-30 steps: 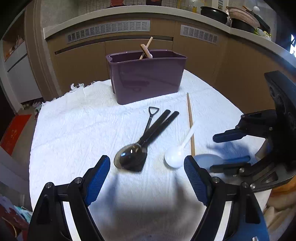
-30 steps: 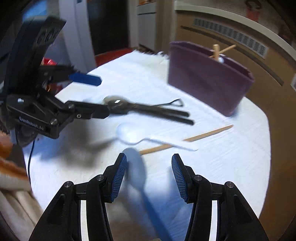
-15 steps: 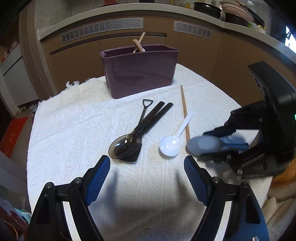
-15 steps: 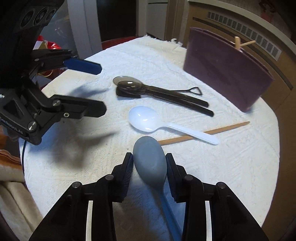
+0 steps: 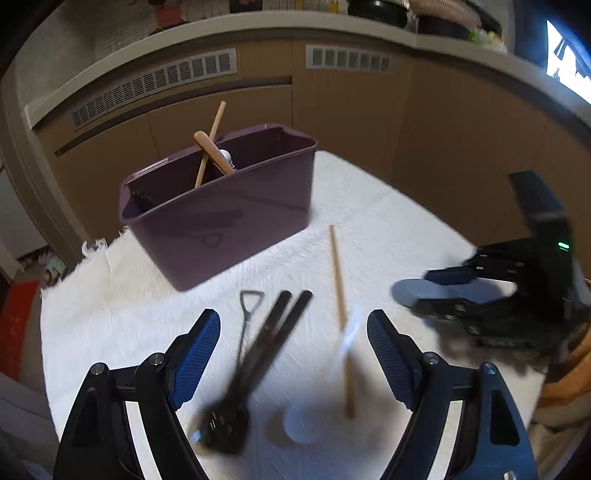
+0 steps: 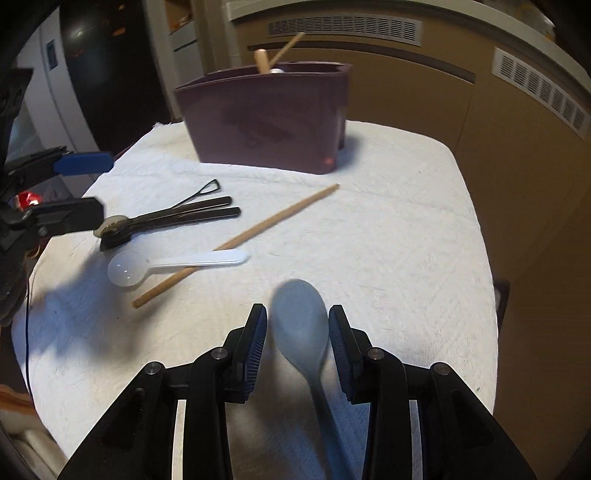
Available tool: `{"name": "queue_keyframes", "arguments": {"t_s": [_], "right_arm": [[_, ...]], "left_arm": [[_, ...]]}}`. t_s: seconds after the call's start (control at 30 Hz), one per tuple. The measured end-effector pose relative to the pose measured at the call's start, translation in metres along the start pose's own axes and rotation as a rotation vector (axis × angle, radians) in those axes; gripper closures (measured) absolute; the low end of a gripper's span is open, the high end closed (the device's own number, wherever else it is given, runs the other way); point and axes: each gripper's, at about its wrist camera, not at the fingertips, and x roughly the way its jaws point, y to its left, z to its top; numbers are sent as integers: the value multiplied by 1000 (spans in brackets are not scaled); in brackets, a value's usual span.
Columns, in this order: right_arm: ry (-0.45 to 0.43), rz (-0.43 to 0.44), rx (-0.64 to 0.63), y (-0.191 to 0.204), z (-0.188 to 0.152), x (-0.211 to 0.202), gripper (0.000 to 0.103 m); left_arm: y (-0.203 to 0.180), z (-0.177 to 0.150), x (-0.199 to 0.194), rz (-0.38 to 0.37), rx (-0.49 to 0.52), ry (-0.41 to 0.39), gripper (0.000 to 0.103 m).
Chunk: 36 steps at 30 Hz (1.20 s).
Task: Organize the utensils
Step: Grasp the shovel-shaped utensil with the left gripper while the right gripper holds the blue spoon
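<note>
A purple utensil holder (image 5: 221,210) stands at the back of the white-towelled table and also shows in the right wrist view (image 6: 269,122). It holds wooden utensils (image 5: 212,147). My right gripper (image 6: 297,338) is shut on a grey-blue spoon (image 6: 301,328), held above the towel; it also shows in the left wrist view (image 5: 439,290). My left gripper (image 5: 293,354) is open and empty above the black utensils (image 5: 266,343), the white plastic spoon (image 6: 166,264) and the wooden chopstick (image 6: 240,240) lying on the towel.
The round table is covered by a white towel (image 6: 388,240). Brown cabinets with vents (image 5: 351,92) curve behind it. Pots stand on the counter (image 5: 376,7) at the back right.
My right gripper has closed on the grey-blue spoon, lifted it and turned toward the holder. My left gripper has moved forward over the black utensils, closer to the holder.
</note>
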Motion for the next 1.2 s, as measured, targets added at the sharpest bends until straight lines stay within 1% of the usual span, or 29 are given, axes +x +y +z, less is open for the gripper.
{"name": "queue_keyframes", "arguments": {"t_s": [0.07,0.1,0.13,0.17,0.23,0.33,0.4,0.43,0.5,0.63,0.67,0.8,0.83,0.93,1.03,1.07,1.13,1.17,1.2], "right_arm": [[-8,0,11,-4,-4,-1,67],[-11,9,20,-7,-5,-1,67],[-14,17,29,-8,-6,1,67],[-20,28,37,-11,-6,0,67],[-29,38,45,-12,-6,2,67],[-37,39,37,-10,-7,1,67],[-40,42,30,-8,-8,0,67],[-41,47,29,-8,-8,0,67],[-42,55,32,-9,-9,0,67],[-42,57,26,-10,-10,0,67],[-42,55,20,-9,-10,1,66],[-44,50,12,-7,-11,0,66],[-44,51,15,-8,-10,0,66],[-46,53,19,-10,-10,-2,66],[-44,48,8,-8,-10,-4,65],[-43,44,2,-7,-10,-4,64],[-41,38,-5,-5,-11,-5,60],[-40,33,-8,-4,-11,-6,59],[-39,30,-10,-3,-11,-6,57]], "left_arm": [[5,9,20,-4,3,59,51],[7,12,29,-12,3,95,53],[9,15,39,-17,6,131,55],[10,17,45,-14,13,147,58],[13,21,58,10,23,185,63],[20,24,73,13,0,237,64],[24,24,80,28,-3,264,65],[26,24,84,34,-5,278,67],[29,21,89,31,-16,302,67],[39,22,94,-27,-68,316,67],[41,22,96,-43,-80,320,69],[41,19,95,-15,-61,298,74],[43,16,94,-2,-64,286,80],[44,8,87,20,-67,260,84],[42,1,80,61,-44,233,92],[42,-1,76,79,-32,220,93],[40,-2,78,72,-31,218,93],[41,-4,78,65,-27,222,89],[43,-6,78,73,-23,226,86]]}}
